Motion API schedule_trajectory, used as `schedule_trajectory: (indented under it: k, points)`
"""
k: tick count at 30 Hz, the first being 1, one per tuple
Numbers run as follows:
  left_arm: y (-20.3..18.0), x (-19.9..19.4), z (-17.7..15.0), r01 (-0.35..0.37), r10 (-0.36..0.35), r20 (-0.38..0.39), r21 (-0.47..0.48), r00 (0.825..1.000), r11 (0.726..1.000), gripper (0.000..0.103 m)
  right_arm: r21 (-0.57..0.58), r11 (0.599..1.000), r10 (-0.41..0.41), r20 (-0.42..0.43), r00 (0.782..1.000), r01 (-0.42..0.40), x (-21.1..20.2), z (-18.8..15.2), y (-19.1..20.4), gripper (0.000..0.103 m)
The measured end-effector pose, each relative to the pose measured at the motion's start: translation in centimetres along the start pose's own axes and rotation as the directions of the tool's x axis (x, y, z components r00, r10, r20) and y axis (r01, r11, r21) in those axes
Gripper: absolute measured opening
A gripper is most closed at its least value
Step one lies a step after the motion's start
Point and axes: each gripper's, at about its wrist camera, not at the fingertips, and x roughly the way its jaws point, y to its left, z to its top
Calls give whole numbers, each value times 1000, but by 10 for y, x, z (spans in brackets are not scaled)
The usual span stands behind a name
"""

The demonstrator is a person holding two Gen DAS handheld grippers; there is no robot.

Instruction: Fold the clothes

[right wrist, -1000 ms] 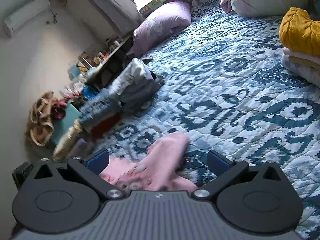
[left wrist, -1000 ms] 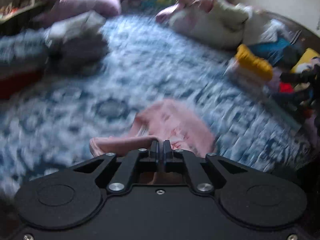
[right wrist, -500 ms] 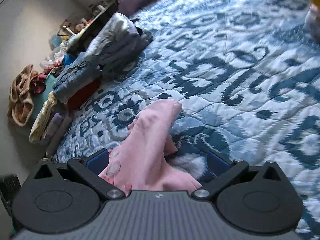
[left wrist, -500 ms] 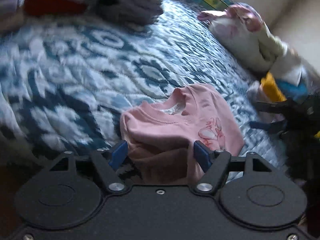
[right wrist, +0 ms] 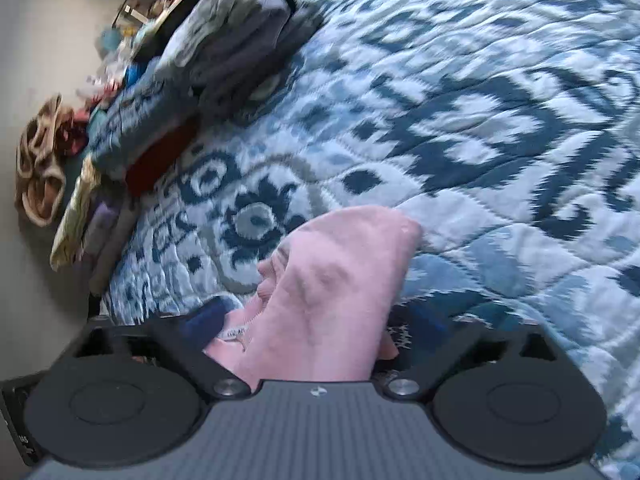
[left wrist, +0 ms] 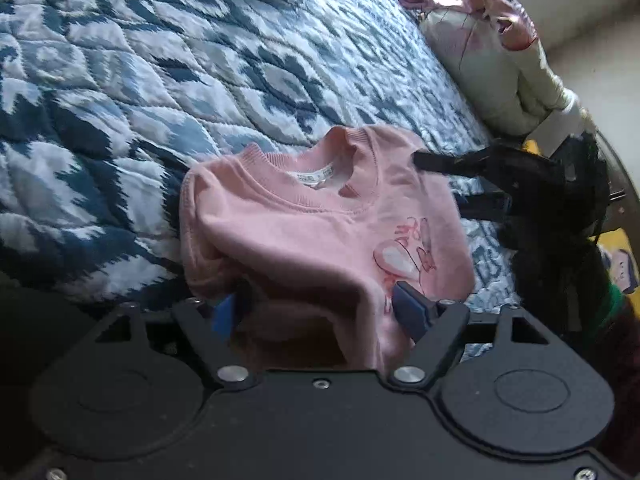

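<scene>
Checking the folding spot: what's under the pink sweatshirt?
The pink sweatshirt lies on the blue-and-white patterned quilt. Whatever sits directly beneath it, including its tucked sleeves, is covered.

Our left tool angled downward, jaws spread wide, just opened. Our right tool angled downward, jaws partly spread, just narrowing.

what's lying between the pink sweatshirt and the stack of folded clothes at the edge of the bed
Only bare blue-and-white quilt, seen in the right wrist view, between the pink sweatshirt and the folded clothes.
</scene>
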Motion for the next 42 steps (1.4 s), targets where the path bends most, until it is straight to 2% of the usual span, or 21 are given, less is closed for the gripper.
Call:
schedule_trajectory:
  k: [1,2,3,5,6,11,15,18,20,22,25,27,28,30,31,33,35,36,37,39,42]
  points:
    - [-2,1,0,-10,10,9,16,1000,1000,68,-13,1000,-11,-11,1000,11,4,0,1,45]
    - [-3,1,0,-20,20,19,32,1000,999,62,-28,999,-22,-18,1000,22,7,-1,2,42]
    - [-5,2,1,-28,27,26,48,999,998,39,-46,999,-29,-12,999,29,8,-3,3,38]
    - [-10,0,2,-30,27,33,81,999,996,27,-51,999,-17,8,1000,17,5,-8,2,29]
    - [-13,-1,3,-31,27,40,105,999,994,12,-41,999,-4,22,1000,5,1,-10,0,26]
    - [-54,-15,31,-52,17,124,284,992,958,9,-12,998,65,154,986,-64,-38,-17,-1,17]
    - [-99,-24,76,-75,-15,214,405,977,911,9,-11,996,90,305,948,-91,-87,-12,7,16]
    - [-139,-28,113,-101,-47,288,479,957,872,9,-24,996,91,439,894,-89,-126,0,13,16]
    - [-162,-30,137,-123,-83,353,521,932,844,9,-32,996,87,525,847,-83,-151,13,16,16]
    - [-181,-34,159,-140,-137,427,555,894,820,9,-37,996,87,599,796,-81,-174,29,18,16]
    - [-201,-35,187,-185,-206,537,585,818,789,10,-56,995,99,703,704,-84,-205,52,21,16]
    - [-205,-30,199,-191,-241,561,602,792,775,13,-75,993,117,752,648,-91,-220,63,21,16]
    - [-206,-27,203,-193,-251,566,609,785,769,14,-81,994,110,766,634,-74,-223,67,21,16]
    - [-201,-14,203,-198,-230,544,615,807,763,14,-87,995,95,786,611,-43,-227,75,20,16]
    - [-193,-4,198,-210,-207,531,619,822,757,14,-73,997,80,775,626,-37,-222,76,16,16]
    - [-168,22,182,-212,-125,460,611,879,763,15,-22,999,34,728,685,-27,-204,72,0,17]
    - [-134,49,156,-201,-22,341,606,940,770,37,45,999,-15,601,799,-16,-170,60,-24,24]
    - [-116,61,142,-199,29,279,605,960,771,50,81,997,-45,502,864,6,-149,51,-37,41]
    - [-100,71,128,-201,73,230,603,970,772,50,105,994,-70,412,908,29,-130,41,-49,56]
    - [-74,73,105,-202,98,206,572,974,795,50,116,991,-101,312,945,67,-106,16,-65,57]
    - [-58,63,99,-162,66,203,503,977,849,50,106,989,-126,289,949,99,-94,-9,-79,57]
